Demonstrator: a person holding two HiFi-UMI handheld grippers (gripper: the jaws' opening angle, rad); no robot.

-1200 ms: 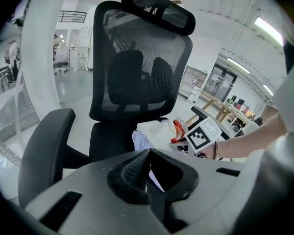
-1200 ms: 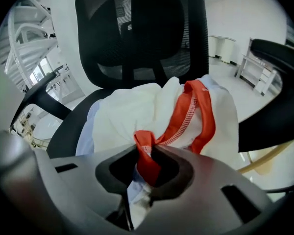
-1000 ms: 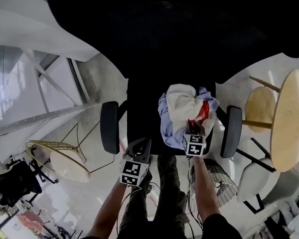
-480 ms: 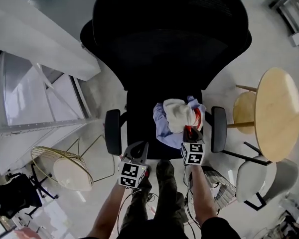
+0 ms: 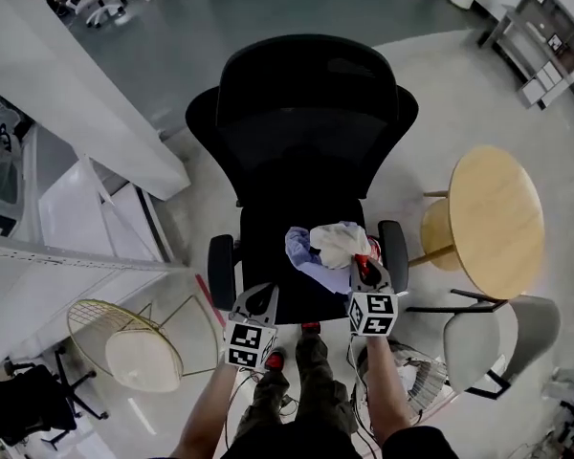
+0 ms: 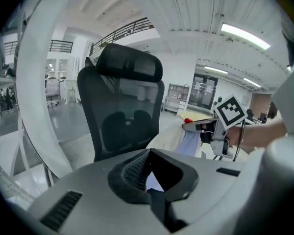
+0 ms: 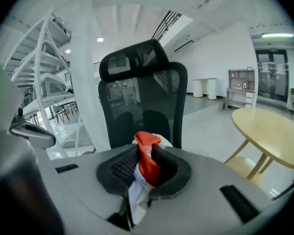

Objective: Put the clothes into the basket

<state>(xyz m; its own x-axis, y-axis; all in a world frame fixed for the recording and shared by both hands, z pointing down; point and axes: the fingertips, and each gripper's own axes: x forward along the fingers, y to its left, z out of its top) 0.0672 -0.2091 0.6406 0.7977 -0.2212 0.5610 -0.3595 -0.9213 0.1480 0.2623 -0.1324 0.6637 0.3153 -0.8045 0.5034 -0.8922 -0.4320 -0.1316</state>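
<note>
A bundle of clothes (image 5: 333,245), white, lavender and red, hangs over the right side of the black office chair's seat (image 5: 268,247). My right gripper (image 5: 365,268) is shut on its red and white folds (image 7: 147,158), which fill the jaws in the right gripper view. My left gripper (image 5: 260,297) hovers at the seat's front left, apart from the bundle. Its jaws stand close together with nothing gripped (image 6: 154,180). In the left gripper view the clothes (image 6: 188,143) dangle from the right gripper (image 6: 206,126). A pale slatted basket (image 5: 419,382) stands on the floor beside my right arm, partly hidden.
The chair's tall backrest (image 5: 306,132) rises behind the seat. A round wooden table (image 5: 493,218) with a stool (image 5: 438,232) stands to the right, and a grey chair (image 5: 488,338) is nearer. A gold wire frame (image 5: 124,338) lies at the lower left, next to white stairs (image 5: 67,218).
Both grippers have risen and the view has pulled back, so the whole chair now shows. The right gripper kept its hold and lifted the bundle; the left stayed empty.
</note>
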